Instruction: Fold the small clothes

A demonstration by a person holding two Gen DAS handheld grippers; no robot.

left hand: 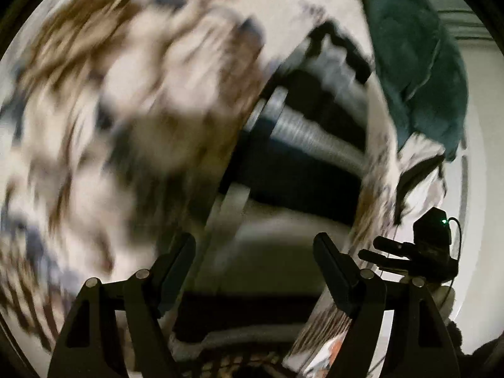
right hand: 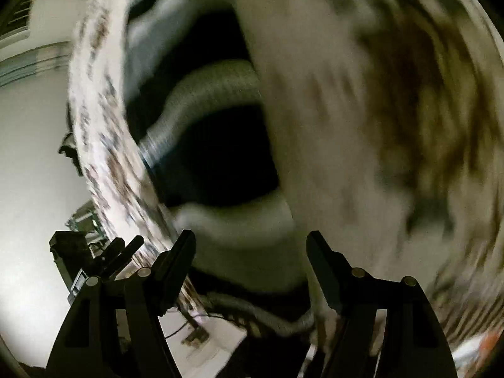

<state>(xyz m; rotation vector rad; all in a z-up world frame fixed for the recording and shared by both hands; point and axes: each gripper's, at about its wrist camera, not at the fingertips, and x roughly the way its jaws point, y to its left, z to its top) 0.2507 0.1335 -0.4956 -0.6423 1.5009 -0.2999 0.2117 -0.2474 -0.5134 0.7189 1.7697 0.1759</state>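
Both views are blurred by motion. A white cloth with brown and dark print [left hand: 126, 110] fills the left of the left wrist view and the right of the right wrist view [right hand: 393, 126]. My left gripper [left hand: 255, 249] is open, its fingers wide apart, with nothing between them. My right gripper [right hand: 250, 245] is open too, with nothing between its fingers. The right gripper also shows at the right edge of the left wrist view [left hand: 375, 245]. The left gripper shows at the lower left of the right wrist view [right hand: 126, 245]. A dark teal garment [left hand: 419, 60] lies at the upper right.
A ribbed grey hose [left hand: 302, 126] runs across a dark gap behind the printed cloth; it also shows in the right wrist view [right hand: 201, 91]. A narrow strip of printed cloth [right hand: 104, 145] hangs on the left. A white wall [right hand: 31, 157] lies beyond.
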